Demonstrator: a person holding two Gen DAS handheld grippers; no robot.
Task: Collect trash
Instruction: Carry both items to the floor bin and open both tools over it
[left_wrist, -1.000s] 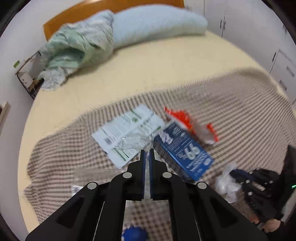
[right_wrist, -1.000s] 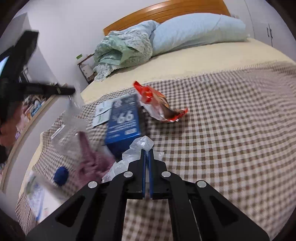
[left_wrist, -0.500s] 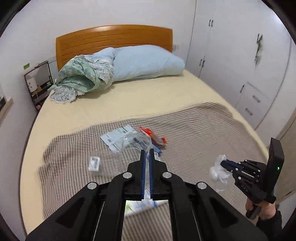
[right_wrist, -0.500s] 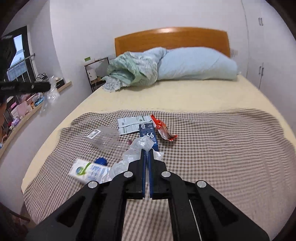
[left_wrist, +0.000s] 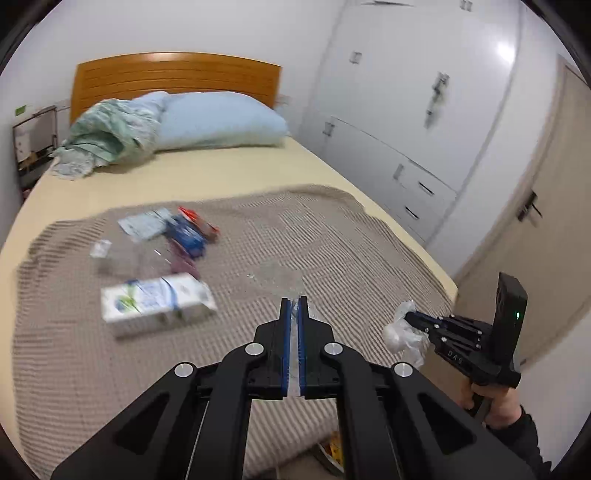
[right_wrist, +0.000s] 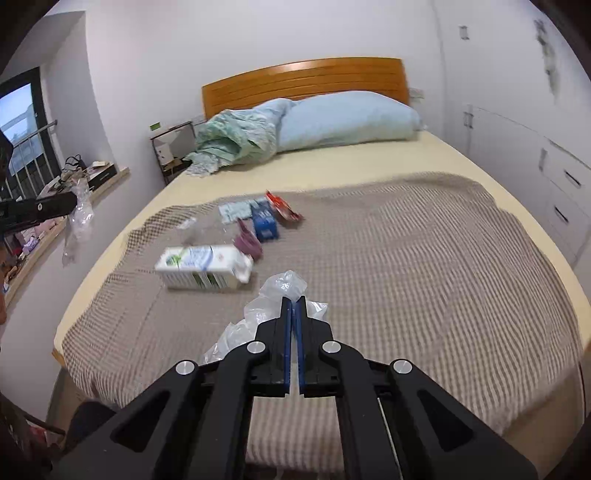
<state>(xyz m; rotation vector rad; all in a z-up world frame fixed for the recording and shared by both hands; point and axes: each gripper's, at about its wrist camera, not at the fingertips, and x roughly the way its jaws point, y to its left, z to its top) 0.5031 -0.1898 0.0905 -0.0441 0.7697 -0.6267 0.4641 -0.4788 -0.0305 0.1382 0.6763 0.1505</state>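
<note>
Left tool (left_wrist: 291, 306): fingers pressed together on a clear plastic wrapper (left_wrist: 280, 277), which also shows from the right wrist view hanging below it (right_wrist: 79, 218). Right tool (right_wrist: 293, 304): fingers pinched on a crumpled white plastic bag (right_wrist: 282, 286), seen from the left wrist view bunched at the fingertips (left_wrist: 400, 330). Both tools are held off the foot of the bed, clear of the blanket.

Remaining trash lies on the checked brown blanket (right_wrist: 406, 258), toward the left half of the bed. Nearest the foot is a white carton with green and blue print (right_wrist: 203, 266), lying on its side. Just beyond it is a purple wrapper (right_wrist: 247, 240), then a blue box (right_wrist: 264, 219) with a red snack packet (right_wrist: 282, 206) beside it on the right and a white printed sheet (right_wrist: 234, 210) on the left. A clear plastic piece (left_wrist: 122, 254) lies left of the purple wrapper; its outline is blurred.

The blanket covers the lower part of a yellow sheet (right_wrist: 369, 158). At the head are a light blue pillow (right_wrist: 351, 118), a bundled green quilt (right_wrist: 232, 144) and a wooden headboard (right_wrist: 303, 77). A bedside rack (right_wrist: 171, 147) stands left of the head. White wardrobes (left_wrist: 406, 110) line the right wall; a window sill (right_wrist: 55, 206) carrying clutter runs along the left wall.
</note>
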